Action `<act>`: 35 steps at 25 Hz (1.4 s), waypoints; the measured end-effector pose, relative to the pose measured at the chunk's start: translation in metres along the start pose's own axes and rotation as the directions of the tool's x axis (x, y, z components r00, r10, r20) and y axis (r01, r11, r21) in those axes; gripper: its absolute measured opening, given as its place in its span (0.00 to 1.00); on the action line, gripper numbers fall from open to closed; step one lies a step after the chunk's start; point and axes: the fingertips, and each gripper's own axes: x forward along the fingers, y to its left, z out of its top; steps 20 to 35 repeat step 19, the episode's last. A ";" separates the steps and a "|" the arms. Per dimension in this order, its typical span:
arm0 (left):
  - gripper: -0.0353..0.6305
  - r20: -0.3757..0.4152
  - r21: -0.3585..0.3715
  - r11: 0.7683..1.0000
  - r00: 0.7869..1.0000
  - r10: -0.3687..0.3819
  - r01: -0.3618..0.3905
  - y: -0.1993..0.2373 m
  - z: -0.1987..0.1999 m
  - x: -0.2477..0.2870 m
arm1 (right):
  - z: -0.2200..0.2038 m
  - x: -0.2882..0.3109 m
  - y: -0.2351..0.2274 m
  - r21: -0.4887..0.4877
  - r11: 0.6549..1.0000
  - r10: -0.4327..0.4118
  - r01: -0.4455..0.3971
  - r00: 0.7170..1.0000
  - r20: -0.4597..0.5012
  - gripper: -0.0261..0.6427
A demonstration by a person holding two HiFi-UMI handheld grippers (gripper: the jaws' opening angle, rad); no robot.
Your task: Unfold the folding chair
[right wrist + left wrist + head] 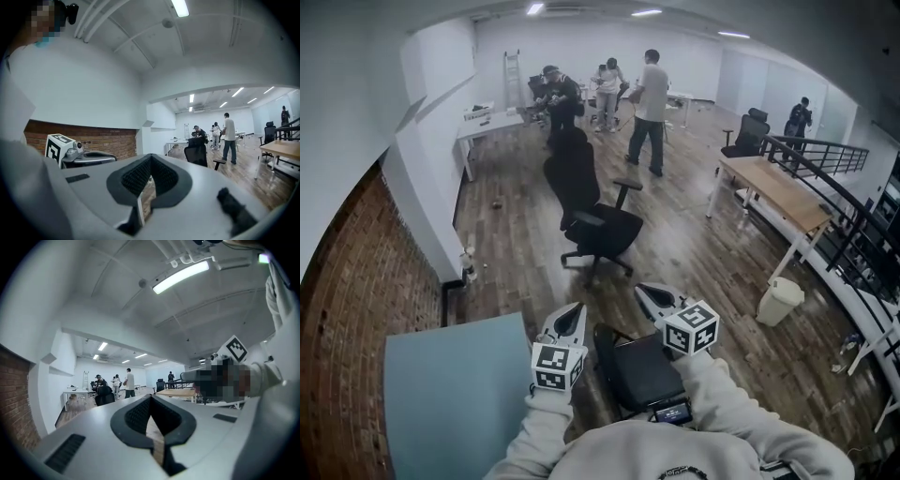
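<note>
The black folding chair (639,371) stands on the wood floor right below me, its dark seat facing up between my two forearms. My left gripper (574,311) is held up in the air to the left of the chair, jaws shut with nothing in them. My right gripper (650,292) hangs above the chair's far edge, also shut and empty. In the left gripper view the closed jaws (153,426) point level into the room, and the right gripper's marker cube (235,348) shows beside them. The right gripper view has its closed jaws (145,182) and the left gripper (70,151) at its left.
A black office chair (596,223) stands just beyond the folding chair. A light blue panel (455,394) lies at my left by the brick wall (356,309). A wooden desk (774,193), a white bin (780,300) and a railing (844,220) are at the right. Several people stand at the back.
</note>
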 end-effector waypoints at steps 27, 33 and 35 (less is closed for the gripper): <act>0.06 0.068 -0.079 0.993 0.994 -0.081 0.087 -0.008 0.019 0.009 | 0.011 -0.010 -0.001 -0.043 0.999 -0.023 0.024 0.999 0.027 0.05; 0.06 0.068 -0.079 0.993 0.994 -0.081 0.087 -0.008 0.019 0.009 | 0.011 -0.010 -0.001 -0.043 0.999 -0.023 0.024 0.999 0.027 0.05; 0.06 0.068 -0.079 0.993 0.994 -0.081 0.087 -0.008 0.019 0.009 | 0.011 -0.010 -0.001 -0.043 0.999 -0.023 0.024 0.999 0.027 0.05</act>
